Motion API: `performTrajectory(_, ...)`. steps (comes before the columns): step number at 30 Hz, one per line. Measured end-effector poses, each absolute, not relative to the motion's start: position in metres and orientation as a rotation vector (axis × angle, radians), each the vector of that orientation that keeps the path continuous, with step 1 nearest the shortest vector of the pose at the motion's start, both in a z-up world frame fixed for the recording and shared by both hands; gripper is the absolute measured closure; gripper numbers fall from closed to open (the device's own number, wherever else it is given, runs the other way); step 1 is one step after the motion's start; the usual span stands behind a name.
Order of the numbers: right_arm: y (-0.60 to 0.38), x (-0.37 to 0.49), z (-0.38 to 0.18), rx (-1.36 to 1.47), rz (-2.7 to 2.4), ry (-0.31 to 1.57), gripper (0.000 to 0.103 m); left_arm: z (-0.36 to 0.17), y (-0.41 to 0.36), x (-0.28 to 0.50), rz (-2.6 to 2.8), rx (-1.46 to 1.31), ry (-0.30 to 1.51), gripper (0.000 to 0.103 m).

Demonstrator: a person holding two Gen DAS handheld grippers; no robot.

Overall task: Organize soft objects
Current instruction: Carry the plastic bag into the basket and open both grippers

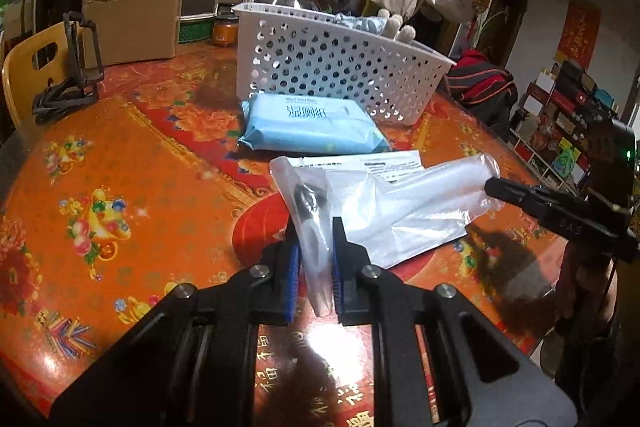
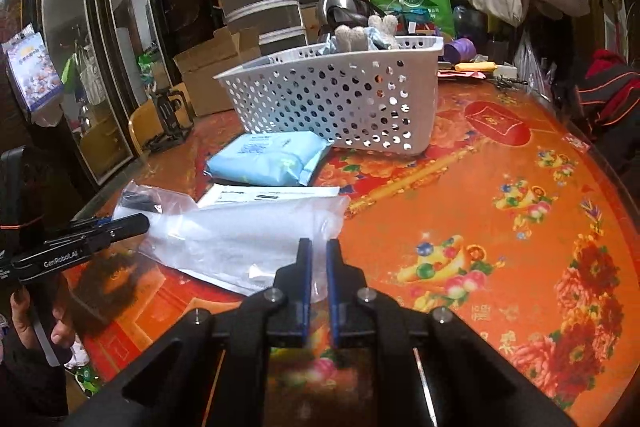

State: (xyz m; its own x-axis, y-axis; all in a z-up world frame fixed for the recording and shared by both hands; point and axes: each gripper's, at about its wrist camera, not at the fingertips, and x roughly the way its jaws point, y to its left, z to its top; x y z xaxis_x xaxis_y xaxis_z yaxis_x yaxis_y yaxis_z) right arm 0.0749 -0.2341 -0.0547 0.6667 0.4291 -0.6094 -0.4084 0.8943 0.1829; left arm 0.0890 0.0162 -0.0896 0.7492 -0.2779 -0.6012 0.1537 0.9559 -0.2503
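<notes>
Grippers at 2 ends of a clear plastic bag (image 1: 384,211) on the table (image 1: 120,167).
Left gripper (image 1: 316,259) pinches one corner; right gripper (image 2: 319,267) is clamped on the opposite edge. Blue wipes pack (image 1: 312,125) lies just before the white basket (image 1: 332,67).

The left tool (image 1: 314,259) pinches one end of a clear plastic bag (image 1: 384,211) lying on the red floral worktop (image 1: 120,167), the right tool (image 1: 490,187) touching its far end, beside a blue wipes pack (image 1: 312,125) and white perforated basket (image 1: 320,67)

clear plastic bag (image 1: 384,211) on table, blue wipes pack (image 1: 312,125) by basket
</notes>
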Motion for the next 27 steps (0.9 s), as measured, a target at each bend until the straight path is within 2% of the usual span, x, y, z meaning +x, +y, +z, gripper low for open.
performTrajectory(10, -0.248, 0.062, -0.021, 0.066, 0.48, 0.632, 0.098, -0.054, 0.015, 0.076, -0.258, -0.194, 0.61, 0.091)
performTrajectory(16, -0.251, 0.077, 0.02, 0.046, 0.449, 0.586, 0.098, -0.02, 0.009, 0.085, -0.262, -0.174, 0.573, 0.091)
performTrajectory(27, -0.24, 0.2, 0.101, 0.063, 0.403, 0.595, 0.098, 0.091, 0.014, 0.193, -0.265, -0.192, 0.543, 0.091)
